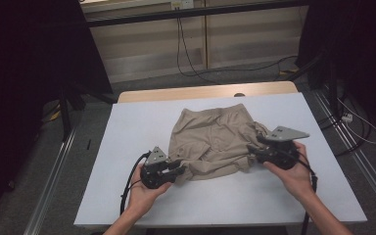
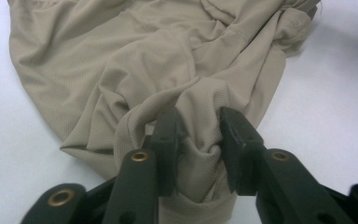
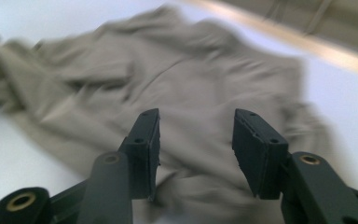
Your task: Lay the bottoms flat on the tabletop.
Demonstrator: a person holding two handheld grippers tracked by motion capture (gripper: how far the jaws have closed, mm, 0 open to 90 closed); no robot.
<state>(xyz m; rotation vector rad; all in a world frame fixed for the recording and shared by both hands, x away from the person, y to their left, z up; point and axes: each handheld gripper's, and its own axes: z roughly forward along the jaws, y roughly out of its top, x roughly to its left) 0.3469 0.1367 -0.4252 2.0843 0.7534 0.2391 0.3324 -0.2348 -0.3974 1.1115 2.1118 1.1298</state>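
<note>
A pair of beige shorts (image 1: 215,137) lies crumpled on the white table (image 1: 142,122), waistband toward the far side. My left gripper (image 1: 181,170) is at the near left corner of the cloth. In the left gripper view it (image 2: 199,135) is shut on a bunched fold of the shorts (image 2: 121,70). My right gripper (image 1: 250,149) is at the near right corner of the garment. The right gripper view is blurred; there the gripper (image 3: 196,140) is open, its jaws wide apart just over the shorts (image 3: 177,79), with nothing between them.
A wooden strip (image 1: 200,93) runs along the table's far edge. Bare white tabletop (image 1: 225,200) lies between the shorts and the near edge. Metal rails (image 1: 54,186) flank the table on the floor, and cables (image 1: 191,68) trail behind it.
</note>
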